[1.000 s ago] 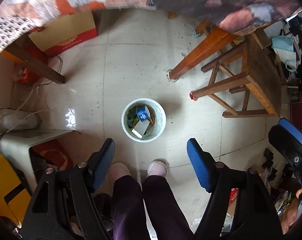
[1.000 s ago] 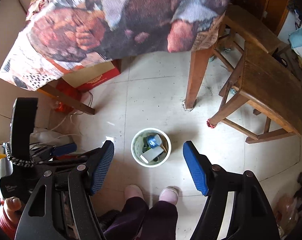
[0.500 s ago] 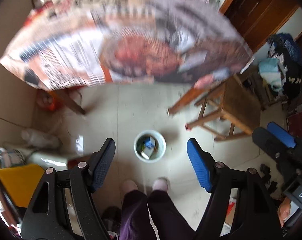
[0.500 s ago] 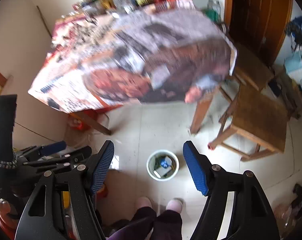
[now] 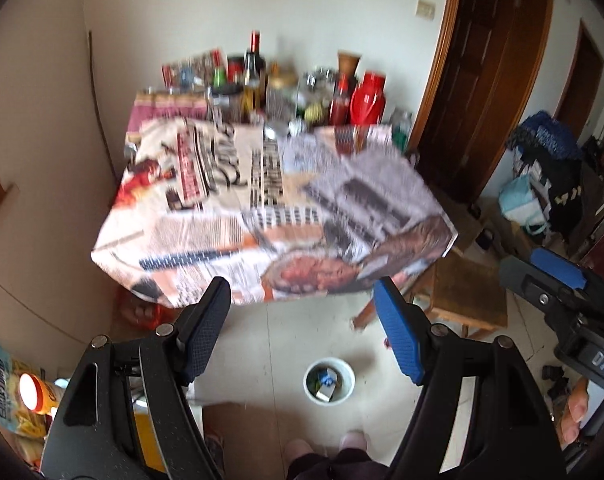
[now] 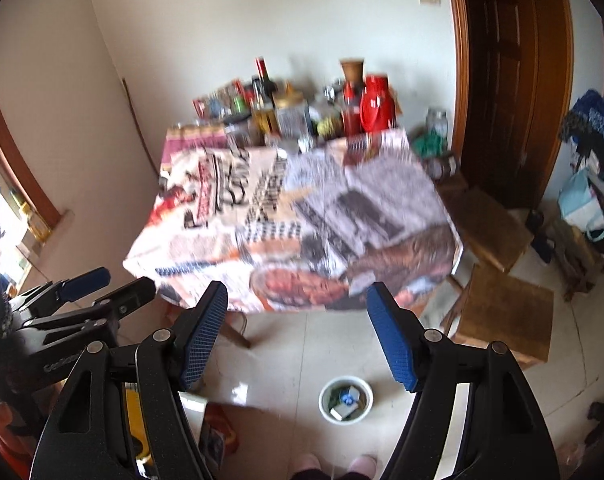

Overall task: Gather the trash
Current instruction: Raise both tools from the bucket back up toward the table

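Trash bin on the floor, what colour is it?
White; the trash bin shows best in the right wrist view, with scraps inside.

White letters "DAS" showing on the black body of the right tool (image 5: 558,280) at the edge of the left wrist view, printed cloth on the worktop (image 5: 262,208) carrying large lettering, too blurred for reading.

A table (image 5: 262,208) under a printed cloth carried bottles and jars (image 5: 286,92) along its far edge. A white bin (image 5: 329,381) and wooden stools (image 6: 502,312) stood on the tiled floor (image 6: 302,360).
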Available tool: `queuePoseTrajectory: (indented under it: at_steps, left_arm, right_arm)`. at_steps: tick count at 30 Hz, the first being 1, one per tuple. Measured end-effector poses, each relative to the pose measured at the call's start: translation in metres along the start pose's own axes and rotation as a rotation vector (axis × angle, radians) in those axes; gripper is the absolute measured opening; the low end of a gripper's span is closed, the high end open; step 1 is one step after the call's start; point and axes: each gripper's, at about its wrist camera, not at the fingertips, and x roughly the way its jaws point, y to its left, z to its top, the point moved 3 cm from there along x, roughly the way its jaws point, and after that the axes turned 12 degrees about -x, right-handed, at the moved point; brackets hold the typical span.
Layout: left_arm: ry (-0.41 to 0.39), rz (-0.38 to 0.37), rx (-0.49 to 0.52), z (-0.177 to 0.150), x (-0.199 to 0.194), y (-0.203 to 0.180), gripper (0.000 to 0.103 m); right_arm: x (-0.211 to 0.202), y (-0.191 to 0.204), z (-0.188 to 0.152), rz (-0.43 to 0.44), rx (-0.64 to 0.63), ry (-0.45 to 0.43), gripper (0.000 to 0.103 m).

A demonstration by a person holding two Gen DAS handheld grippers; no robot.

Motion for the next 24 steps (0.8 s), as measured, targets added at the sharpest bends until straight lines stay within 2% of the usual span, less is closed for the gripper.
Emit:
queuePoseTrajectory:
  at_steps: [8, 10, 11, 12, 14, 21, 24]
  left_arm:
    - [-0.121, -0.040, 0.016, 0.028, -0.042, -0.002, 0.074]
    - [-0.135, -0.049, 0.009, 0.035, -0.044, -0.003, 0.076]
    - [-0.144, -0.053, 0.003, 0.040, -0.043, -0.004, 0.079]
    - [-0.156, -0.056, -0.003, 0.045, -0.042, -0.005, 0.081]
    - [-0.177, -0.056, -0.012, 0.053, -0.038, -0.007, 0.083]
    - [-0.215, -0.002, -0.036, 0.094, 0.003, -0.036, 0.083]
    - [-0.216, -0.004, -0.057, 0.121, 0.028, -0.056, 0.083]
  right_arm:
    - [-0.033, 0.010, 0.038, -0.036, -0.056, -0.147, 0.076]
    - [-0.033, 0.007, 0.046, -0.038, -0.059, -0.168, 0.079]
    - [-0.033, 0.006, 0.048, -0.043, -0.059, -0.178, 0.086]
    - [-0.031, 0.003, 0.050, -0.048, -0.060, -0.190, 0.092]
    - [-0.024, -0.006, 0.056, -0.054, -0.067, -0.214, 0.094]
    - [0.011, -0.047, 0.089, -0.016, -0.079, -0.217, 0.094]
    - [0.023, -0.075, 0.110, -0.009, -0.096, -0.232, 0.094]
